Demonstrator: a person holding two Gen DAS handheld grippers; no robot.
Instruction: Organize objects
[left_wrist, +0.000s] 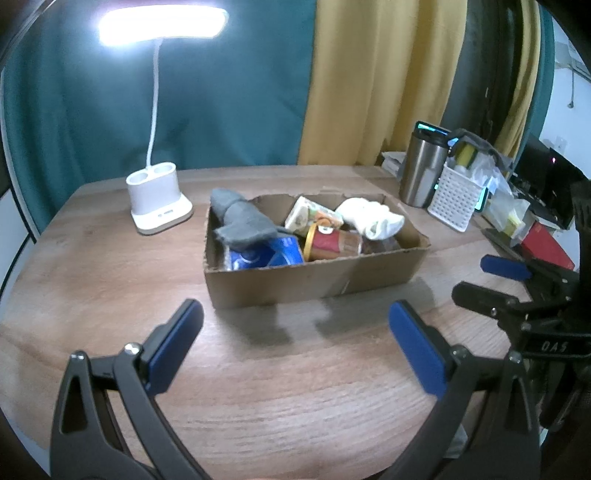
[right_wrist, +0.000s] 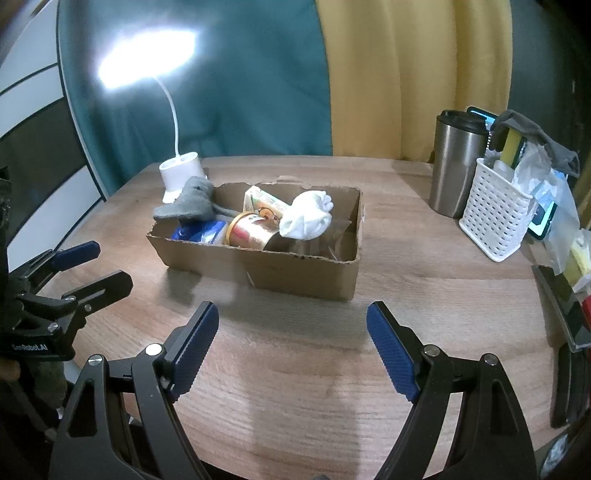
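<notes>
Cardboard box (left_wrist: 314, 284) sits mid-table (left_wrist: 110, 266), holding grey sock (left_wrist: 242, 221), white sock (left_wrist: 371, 218), red can (left_wrist: 332, 245), blue pack (left_wrist: 266, 254). Left gripper (left_wrist: 295, 347) and right gripper (right_wrist: 293, 347) hover near side, jaws spread, empty.

White lettering "GenRobot.AI" stands on the black body of the left gripper (right_wrist: 79, 267); the packages' printing cannot be read.
</notes>
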